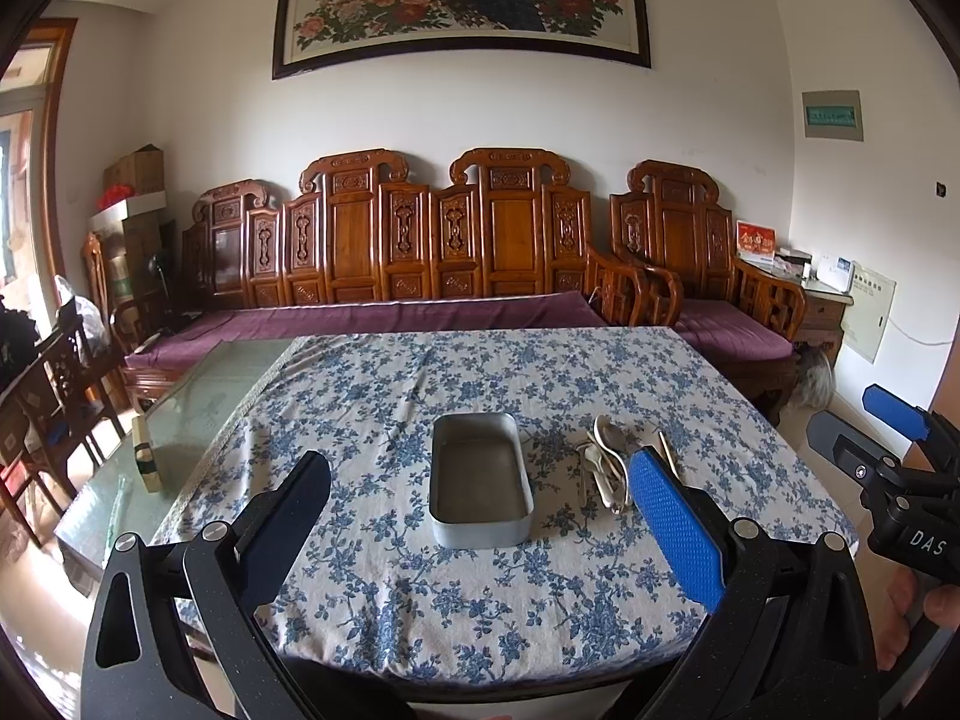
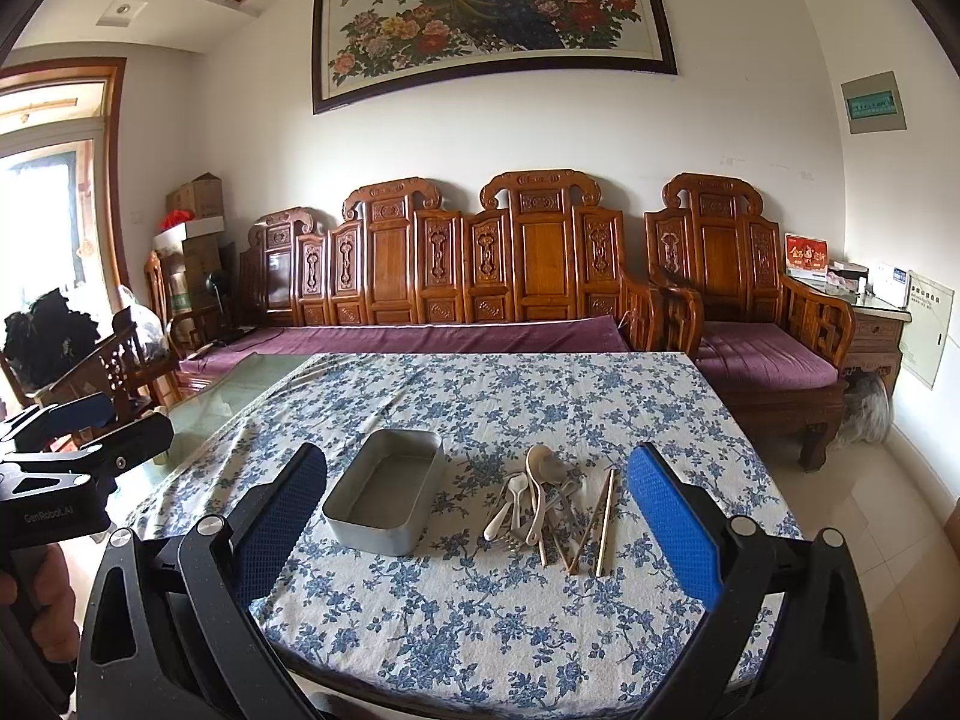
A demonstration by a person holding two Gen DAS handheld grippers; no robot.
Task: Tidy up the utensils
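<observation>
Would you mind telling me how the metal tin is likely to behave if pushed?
The metal tin looks thin-walled and empty, so probably light. Its flat base should slide rather than tip, though the tablecloth may bunch under it.

Matt grey metal tin (image 2: 384, 501) on printed cloth tablecloth (image 2: 492, 618); wooden chopsticks (image 2: 605, 525).

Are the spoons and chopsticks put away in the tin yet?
Not yet. The metal tin is empty. The spoons, chopsticks and a fork lie piled beside it on the tablecloth. Both the left claw and right claw are open, holding nothing. Everything is left.
</observation>
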